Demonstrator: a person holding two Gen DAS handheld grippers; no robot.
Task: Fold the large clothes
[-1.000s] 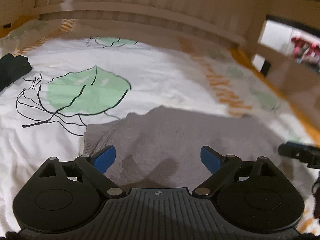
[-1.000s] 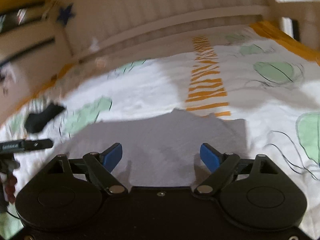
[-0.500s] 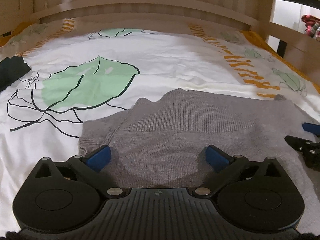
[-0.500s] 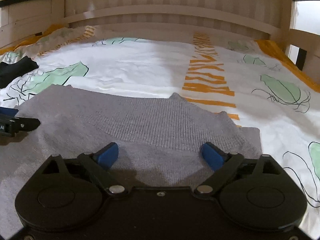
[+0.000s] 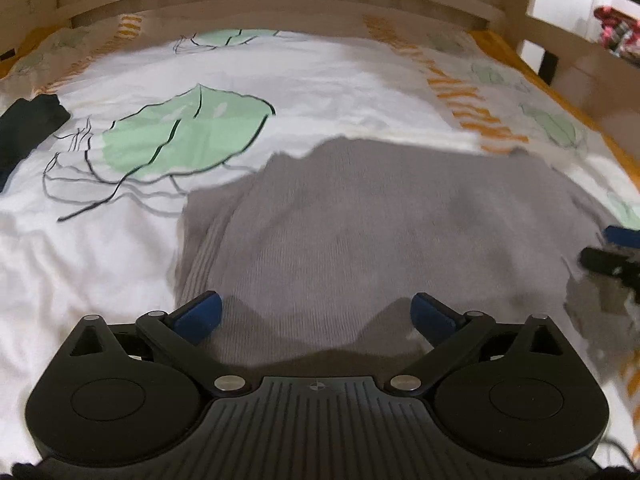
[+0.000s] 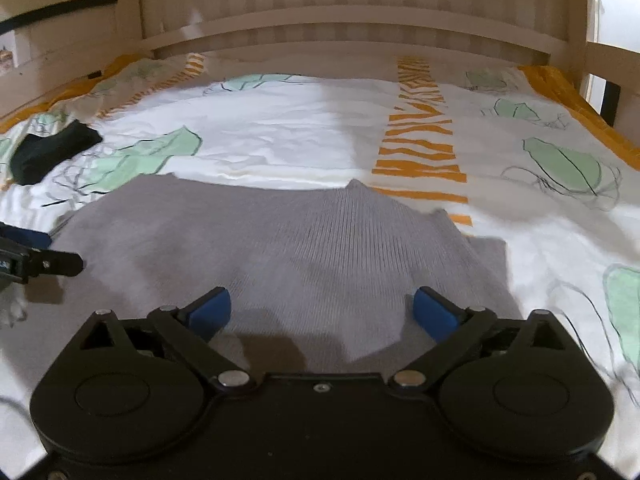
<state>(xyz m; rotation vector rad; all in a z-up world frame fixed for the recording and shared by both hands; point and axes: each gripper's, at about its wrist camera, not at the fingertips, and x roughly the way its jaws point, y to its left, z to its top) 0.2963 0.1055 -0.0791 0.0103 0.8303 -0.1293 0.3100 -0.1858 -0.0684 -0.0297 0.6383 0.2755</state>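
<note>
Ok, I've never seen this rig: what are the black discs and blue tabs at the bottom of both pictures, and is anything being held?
Those are handheld two-finger grippers, one in each of a person's hands, each with a camera looking along its blue-padded fingers. One picture is from the left gripper, the other from the right gripper. Each shows the other's tip at its edge. Both have just been opening and stand wide, holding nothing. Under them a grey knitted sweater lies on a leaf-patterned bedsheet. A dark garment lies further off.
</note>
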